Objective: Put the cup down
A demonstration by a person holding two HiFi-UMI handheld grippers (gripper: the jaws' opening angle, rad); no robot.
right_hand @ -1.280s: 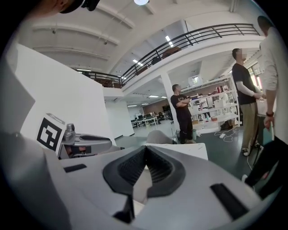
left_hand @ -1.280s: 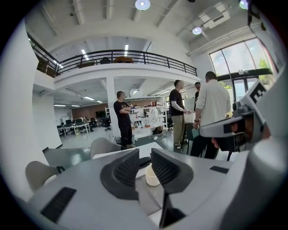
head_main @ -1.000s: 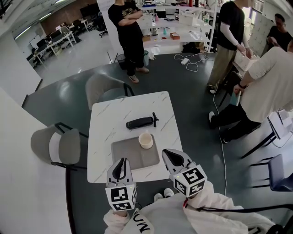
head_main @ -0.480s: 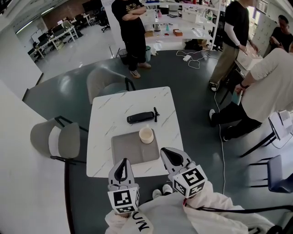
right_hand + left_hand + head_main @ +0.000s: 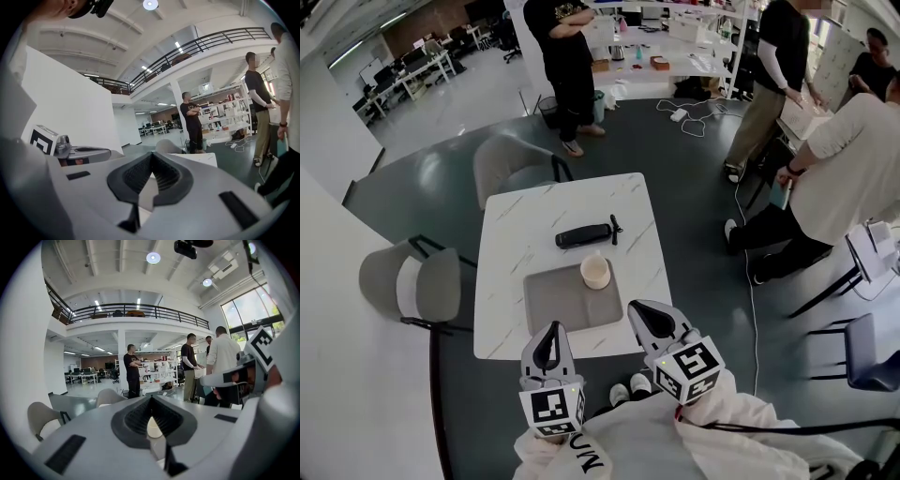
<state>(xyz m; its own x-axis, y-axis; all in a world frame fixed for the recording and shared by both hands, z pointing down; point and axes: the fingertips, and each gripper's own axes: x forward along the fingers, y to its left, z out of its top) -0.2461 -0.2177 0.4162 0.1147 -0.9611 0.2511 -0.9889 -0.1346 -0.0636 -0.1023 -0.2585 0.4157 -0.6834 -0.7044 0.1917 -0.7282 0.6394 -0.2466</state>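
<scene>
**Left gripper (image 5: 550, 330) and right gripper (image 5: 642, 314) both closed on nothing; cup already down**

The cup (image 5: 595, 272) stands mid-frame in the upper right corner of the grey tray (image 5: 553, 305). It is upright with its mouth up and its long axis vertical, and no handle shows. The tray lies on the white table (image 5: 525, 225), and a dark oblong object (image 5: 583, 235) lies just above it. Both grippers hang at the bottom centre, well apart from the cup. The placing step looks finished, and I judge that no further move is called for.

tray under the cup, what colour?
Plain grey, no pattern. The tray holds the cream cup; the head view shows it best.
</scene>
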